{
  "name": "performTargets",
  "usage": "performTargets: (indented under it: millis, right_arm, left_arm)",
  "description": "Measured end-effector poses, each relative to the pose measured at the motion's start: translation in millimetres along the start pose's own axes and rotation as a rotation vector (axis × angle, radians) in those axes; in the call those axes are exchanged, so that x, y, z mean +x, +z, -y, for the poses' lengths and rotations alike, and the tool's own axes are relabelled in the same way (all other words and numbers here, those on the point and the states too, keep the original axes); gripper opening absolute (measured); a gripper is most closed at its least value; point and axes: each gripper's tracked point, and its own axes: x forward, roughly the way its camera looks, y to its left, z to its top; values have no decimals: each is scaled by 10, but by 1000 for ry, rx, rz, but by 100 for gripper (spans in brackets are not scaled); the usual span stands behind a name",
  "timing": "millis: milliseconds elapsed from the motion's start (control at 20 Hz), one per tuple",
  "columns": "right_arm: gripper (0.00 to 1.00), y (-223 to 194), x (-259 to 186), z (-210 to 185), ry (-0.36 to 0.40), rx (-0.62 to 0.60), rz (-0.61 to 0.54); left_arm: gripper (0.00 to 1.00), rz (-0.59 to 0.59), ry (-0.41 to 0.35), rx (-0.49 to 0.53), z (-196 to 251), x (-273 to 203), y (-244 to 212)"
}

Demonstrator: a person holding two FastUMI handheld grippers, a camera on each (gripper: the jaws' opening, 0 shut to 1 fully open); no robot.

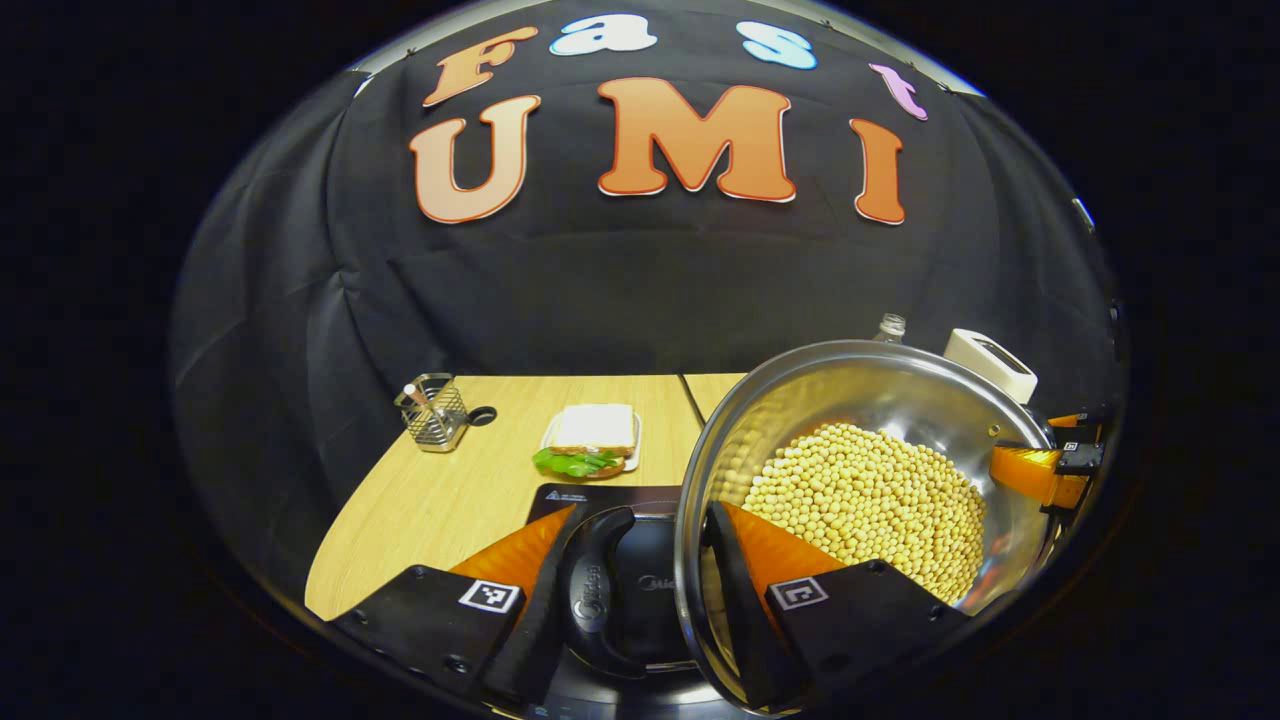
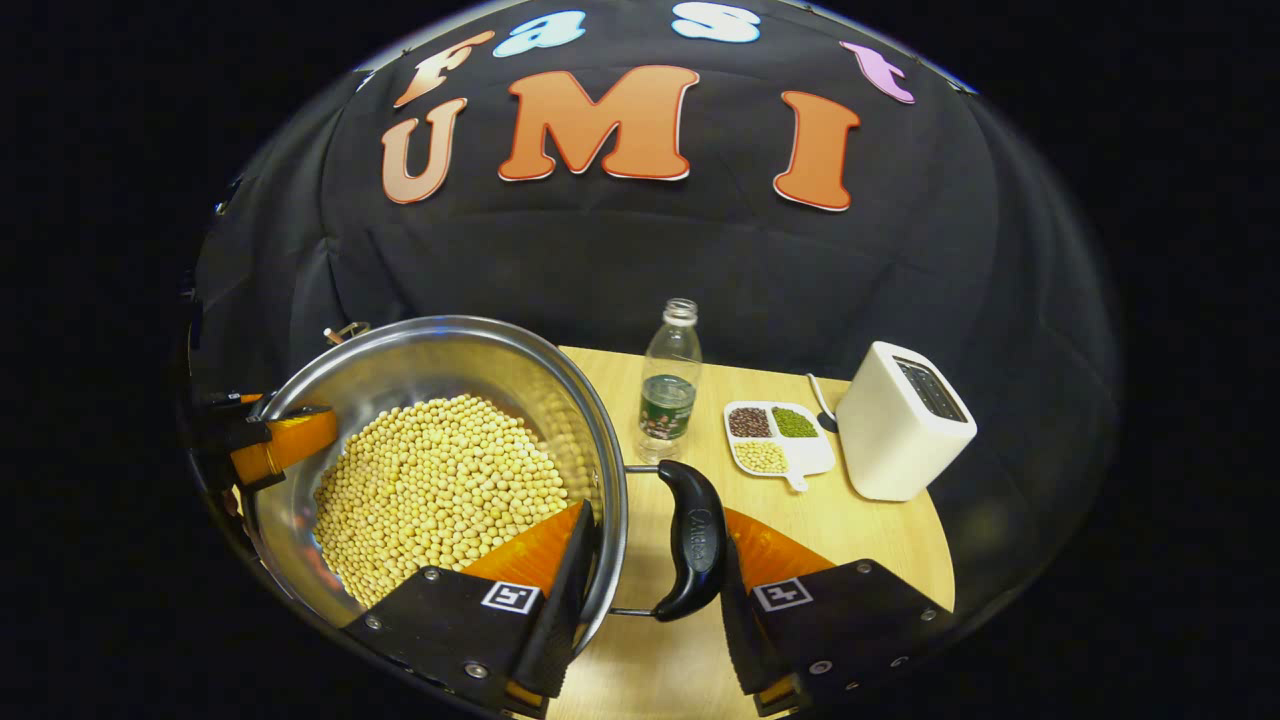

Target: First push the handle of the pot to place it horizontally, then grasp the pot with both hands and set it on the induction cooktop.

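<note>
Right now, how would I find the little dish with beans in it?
Look at the wooden table by the black cloth wall. Find the white toaster; the divided dish lies just left of it, between toaster and clear plastic bottle. It alone is flat, with three compartments: dark brown, green and pale yellow beans.

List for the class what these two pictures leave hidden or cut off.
- Induction cooktop, left gripper view: mostly behind the pot and left gripper.
- Pot's underside: hidden by its own wall in both views.
- Toaster, left gripper view: lower part behind the pot rim.
- Bottle label, right gripper view: too small.
</note>
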Motion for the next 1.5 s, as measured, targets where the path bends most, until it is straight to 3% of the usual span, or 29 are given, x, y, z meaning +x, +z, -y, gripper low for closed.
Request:
performTargets:
  millis: [550, 600, 650, 900, 950, 1000, 1050, 1100, 1500]
  right_arm:
    - [63, 66, 30, 9, 54, -26, -1]
    - [58, 66, 32, 6, 57, -29, -1]
    - [63, 68, 29, 1, 58, -28, 0]
    - [63, 69, 39, 2, 72, -26, -16]
    - [59, 79, 37, 19, 72, -24, -20]
    - [63, 82, 32, 8, 75, -27, -24]
    - [59, 87, 27, 16, 75, -25, -30]
    - [63, 93, 29, 5, 77, -26, -34]
    - [63, 133, -21, 3, 65, -28, -82]
  left_arm:
    - [76, -17, 73, -21, -754, -117, -78]
    - [76, -19, 76, -25, -804, -109, -85]
    - [76, -22, 79, -26, -840, -105, -89]
    - [76, -35, 92, -18, -1037, -86, -167]
    - [76, -39, 93, -21, -1076, -67, -190]
    - [76, -43, 93, -24, -1101, -47, -226]
    - [76, -47, 92, -26, -1128, -27, -249]
    - [76, -53, 91, -25, -1141, 5, -277]
    - [77, -117, 74, -50, -1197, 237, -569]
